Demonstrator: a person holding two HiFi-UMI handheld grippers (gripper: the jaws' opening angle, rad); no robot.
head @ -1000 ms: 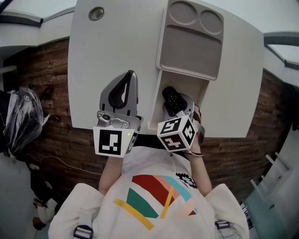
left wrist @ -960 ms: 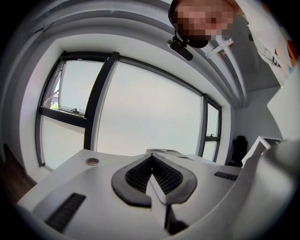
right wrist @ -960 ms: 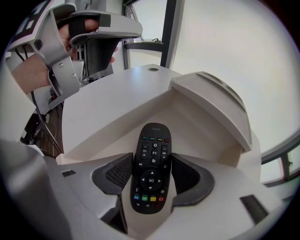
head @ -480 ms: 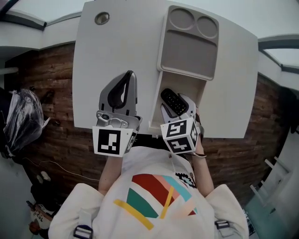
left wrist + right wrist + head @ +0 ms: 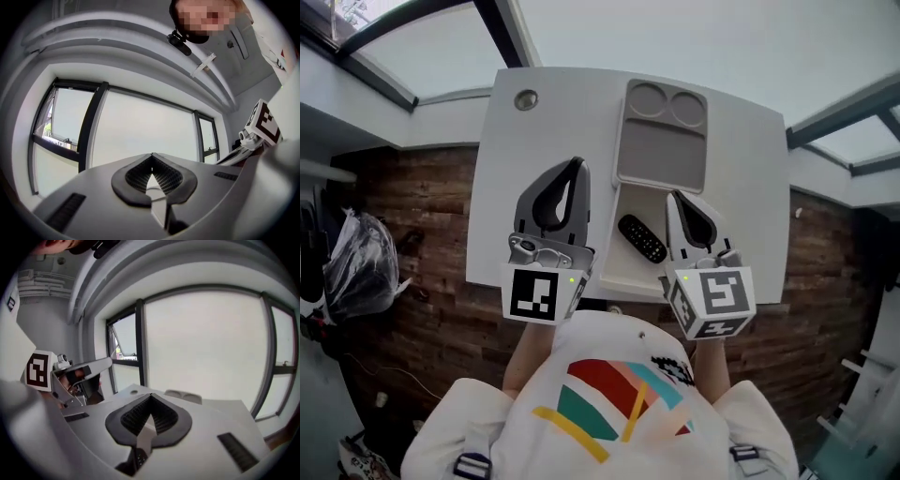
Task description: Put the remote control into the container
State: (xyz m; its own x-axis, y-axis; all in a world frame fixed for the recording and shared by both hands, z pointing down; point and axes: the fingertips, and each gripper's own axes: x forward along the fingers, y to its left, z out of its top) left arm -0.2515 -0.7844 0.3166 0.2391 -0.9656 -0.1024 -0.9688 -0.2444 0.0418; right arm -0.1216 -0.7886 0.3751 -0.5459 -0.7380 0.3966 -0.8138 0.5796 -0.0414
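The right tongs (image 5: 673, 197) cover part of the container's (image 5: 662, 155) right wall, and neither gripper view shows the remote control (image 5: 641, 238) (only windows (image 5: 140, 136)). Both the left tongs (image 5: 577, 167) and the right tongs are pressed together and empty. The remote control lies in the container's open compartment on the bench (image 5: 750, 187), between the two tongs and just beside the right one.

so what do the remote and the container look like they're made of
Remote control: likely hard black plastic, matte; its small keys may be rubber. Container: apparently moulded plastic, grey-beige, dull finish, judging by its rounded recesses and even colour.
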